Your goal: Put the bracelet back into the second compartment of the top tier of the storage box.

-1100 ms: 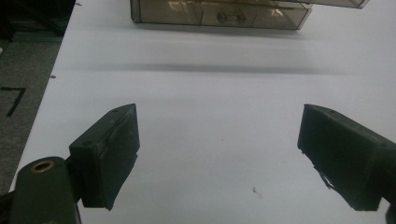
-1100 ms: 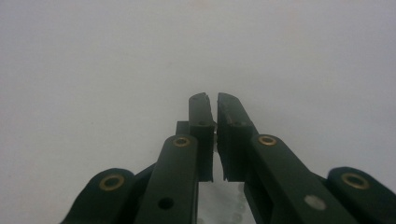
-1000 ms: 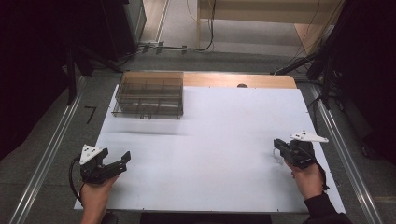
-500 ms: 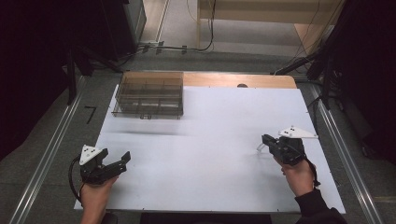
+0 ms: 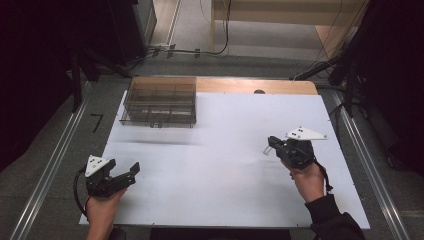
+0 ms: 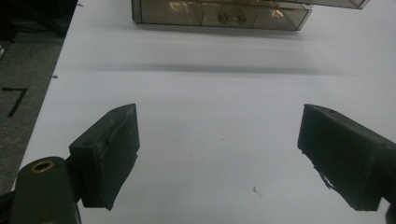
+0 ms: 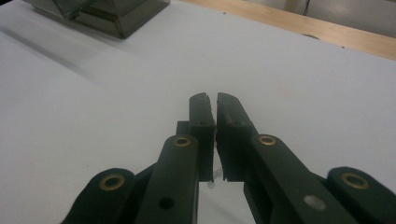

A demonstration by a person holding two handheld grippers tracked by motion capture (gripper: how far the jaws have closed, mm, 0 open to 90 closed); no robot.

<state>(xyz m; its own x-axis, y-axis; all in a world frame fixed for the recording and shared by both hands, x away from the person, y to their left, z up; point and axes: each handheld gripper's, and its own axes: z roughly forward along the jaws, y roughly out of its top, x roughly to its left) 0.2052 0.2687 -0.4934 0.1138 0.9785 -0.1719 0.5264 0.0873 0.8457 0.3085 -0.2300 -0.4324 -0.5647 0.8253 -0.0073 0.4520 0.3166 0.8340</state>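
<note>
Right gripper (image 5: 272, 146) pinches a small white piece (image 5: 267, 150), clear organizer box (image 5: 160, 102) unreached; left gripper (image 5: 129, 172) gapes empty.

No readable text, labels or nos. anywhere. Only sign: a black L-shaped tape mark (image 5: 97, 121) on the grey floor, left of frame, beside the white table (image 5: 225, 165).
</note>
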